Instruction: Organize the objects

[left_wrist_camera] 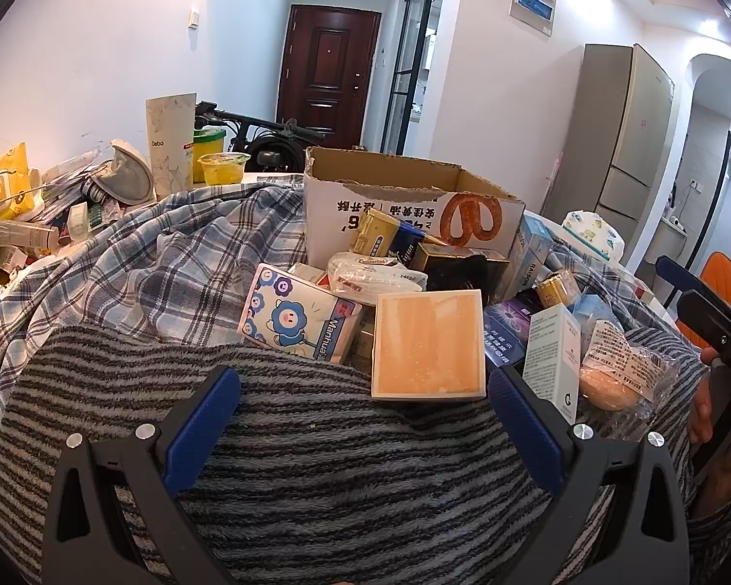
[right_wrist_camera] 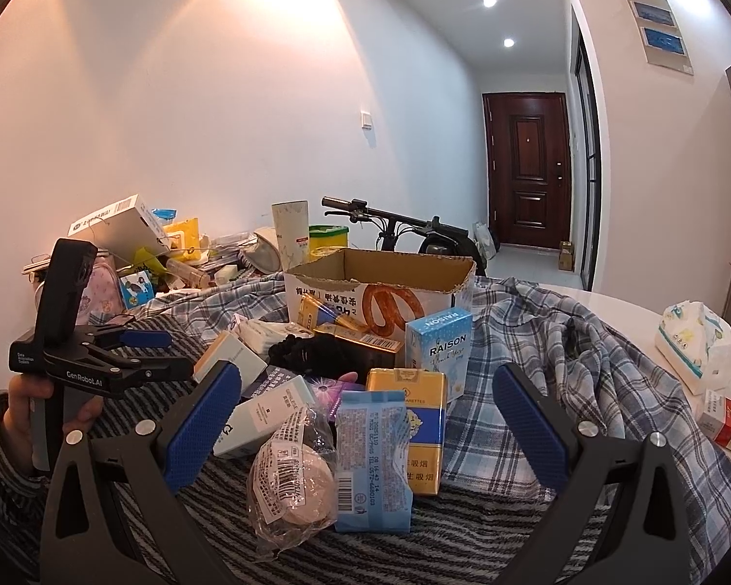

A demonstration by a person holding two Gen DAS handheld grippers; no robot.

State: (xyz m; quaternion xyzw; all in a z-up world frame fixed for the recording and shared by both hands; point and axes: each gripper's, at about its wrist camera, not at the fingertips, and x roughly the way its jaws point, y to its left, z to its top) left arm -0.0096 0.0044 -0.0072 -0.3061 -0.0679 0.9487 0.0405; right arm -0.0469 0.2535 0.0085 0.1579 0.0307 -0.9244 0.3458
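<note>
A torn cardboard box (left_wrist_camera: 409, 204) (right_wrist_camera: 380, 287) stands at the back of a heap of small packs on striped (left_wrist_camera: 317, 463) and plaid cloth (right_wrist_camera: 550, 365). My left gripper (left_wrist_camera: 363, 385) is open over the striped cloth, just short of an orange flat box (left_wrist_camera: 429, 343) and a blue-flower tissue pack (left_wrist_camera: 299, 317). My right gripper (right_wrist_camera: 368, 385) is open, with a light blue packet (right_wrist_camera: 373, 458), a yellow cigarette pack (right_wrist_camera: 414, 434) and a bagged round item (right_wrist_camera: 292, 468) lying between its fingers, none of them clamped. The left gripper (right_wrist_camera: 146, 346) shows at the left of the right wrist view.
A blue RAISON pack (right_wrist_camera: 441, 341), a white carton (left_wrist_camera: 550, 360) and a black object (right_wrist_camera: 312, 353) lie in the heap. Clutter with a tall white tube (left_wrist_camera: 170, 144) fills the far left. A tissue pack (right_wrist_camera: 697, 341) and red-white box (right_wrist_camera: 726, 419) sit on the white table at right. A bicycle (right_wrist_camera: 404, 229) stands behind.
</note>
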